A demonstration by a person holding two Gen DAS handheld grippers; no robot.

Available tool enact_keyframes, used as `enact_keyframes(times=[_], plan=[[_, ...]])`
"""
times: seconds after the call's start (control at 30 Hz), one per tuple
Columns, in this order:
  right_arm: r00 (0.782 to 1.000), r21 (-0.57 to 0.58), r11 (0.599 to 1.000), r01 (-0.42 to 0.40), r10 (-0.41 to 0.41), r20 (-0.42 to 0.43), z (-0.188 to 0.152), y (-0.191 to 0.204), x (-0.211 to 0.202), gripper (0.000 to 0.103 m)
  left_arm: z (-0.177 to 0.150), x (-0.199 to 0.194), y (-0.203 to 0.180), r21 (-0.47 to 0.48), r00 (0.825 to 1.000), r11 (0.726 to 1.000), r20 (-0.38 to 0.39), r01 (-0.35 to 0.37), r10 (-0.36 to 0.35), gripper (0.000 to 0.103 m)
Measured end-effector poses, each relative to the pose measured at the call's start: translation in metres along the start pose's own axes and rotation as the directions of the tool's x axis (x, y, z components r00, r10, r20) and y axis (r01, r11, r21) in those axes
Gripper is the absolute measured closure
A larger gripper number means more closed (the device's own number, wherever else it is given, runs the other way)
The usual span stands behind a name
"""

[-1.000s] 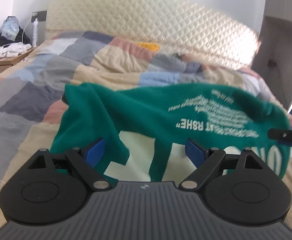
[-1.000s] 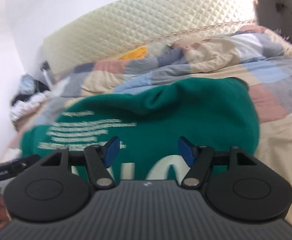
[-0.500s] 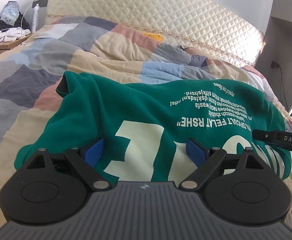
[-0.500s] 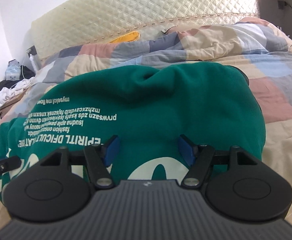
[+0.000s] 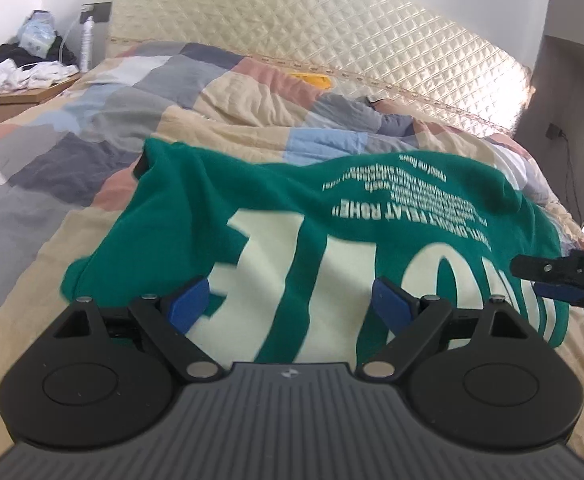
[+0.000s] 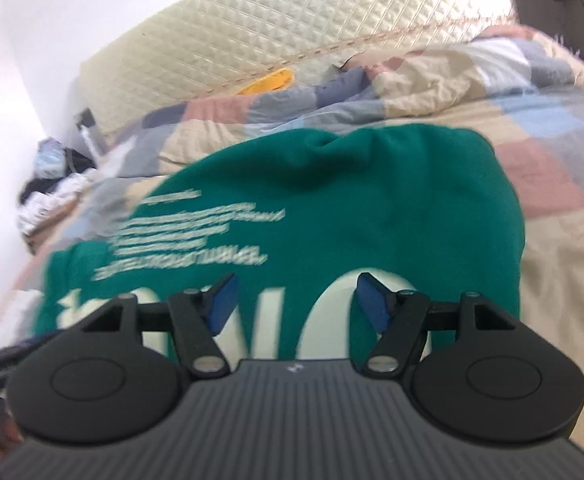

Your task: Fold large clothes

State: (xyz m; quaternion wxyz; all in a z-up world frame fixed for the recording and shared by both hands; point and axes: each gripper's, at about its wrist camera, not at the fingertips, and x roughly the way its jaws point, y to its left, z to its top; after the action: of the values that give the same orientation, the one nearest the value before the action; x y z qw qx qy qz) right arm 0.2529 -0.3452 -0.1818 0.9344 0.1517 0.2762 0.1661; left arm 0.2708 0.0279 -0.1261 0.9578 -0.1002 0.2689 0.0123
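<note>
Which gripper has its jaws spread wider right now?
The left gripper: its blue pads stand clearly farther apart over the green sweatshirt than those of the right gripper. Both are open, nothing pinched.

Sweatshirt (image 5: 292, 216) flat on the quilt (image 5: 92, 152), headboard (image 5: 332, 40) behind, cluttered nightstand (image 5: 16, 92) far left.

Small white print on the green sweatshirt (image 6: 372, 200) blurred, illegible; its near hem hidden behind the right gripper (image 6: 294, 300).
</note>
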Motion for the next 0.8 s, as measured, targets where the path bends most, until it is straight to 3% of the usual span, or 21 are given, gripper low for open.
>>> enact_keyframes(times=[0.17, 0.27, 0.3, 0.4, 0.5, 0.63, 0.7, 0.8], plan=[[0.992, 0.214, 0.972, -0.097, 0.113, -0.064, -0.016, -0.011, -0.007, 0.034, -0.018, -0.022, 0.003, -0.088, 1.000, 0.996, -0.028, 0.007, -0.009, 0.011], [0.969, 0.381, 0.907, -0.181, 0.230, -0.086, -0.026, -0.023, -0.002, 0.034, -0.025, -0.028, 0.019, -0.231, 0.996, 0.972, -0.058, 0.052, -0.067, 0.009], [0.963, 0.431, 0.881, -0.192, 0.254, -0.090, -0.031, -0.027, 0.000, 0.029, -0.026, -0.027, 0.025, -0.283, 0.994, 0.957, -0.073, 0.062, -0.086, 0.009], [0.946, 0.544, 0.810, -0.219, 0.313, -0.085, -0.040, -0.034, 0.006, 0.000, -0.033, -0.019, 0.043, -0.432, 0.982, 0.897, -0.106, 0.095, -0.155, 0.009], [0.932, 0.599, 0.768, -0.225, 0.349, -0.097, -0.048, -0.036, 0.017, 0.000, -0.042, -0.007, 0.061, -0.568, 0.967, 0.813, -0.112, 0.127, -0.229, 0.008], [0.907, 0.698, 0.679, -0.228, 0.408, -0.101, -0.066, -0.040, 0.041, 0.000, -0.063, 0.014, 0.086, -0.750, 0.946, 0.645, -0.085, 0.146, -0.313, 0.005], [0.912, 0.732, 0.647, -0.213, 0.400, -0.089, -0.071, -0.045, 0.051, 0.000, -0.070, 0.023, 0.096, -0.792, 0.944, 0.588, -0.042, 0.168, -0.326, 0.005], [0.942, 0.747, 0.631, -0.207, 0.335, -0.022, -0.068, -0.058, 0.059, 0.000, -0.073, 0.030, 0.108, -0.825, 0.948, 0.532, 0.015, 0.192, -0.319, 0.005]])
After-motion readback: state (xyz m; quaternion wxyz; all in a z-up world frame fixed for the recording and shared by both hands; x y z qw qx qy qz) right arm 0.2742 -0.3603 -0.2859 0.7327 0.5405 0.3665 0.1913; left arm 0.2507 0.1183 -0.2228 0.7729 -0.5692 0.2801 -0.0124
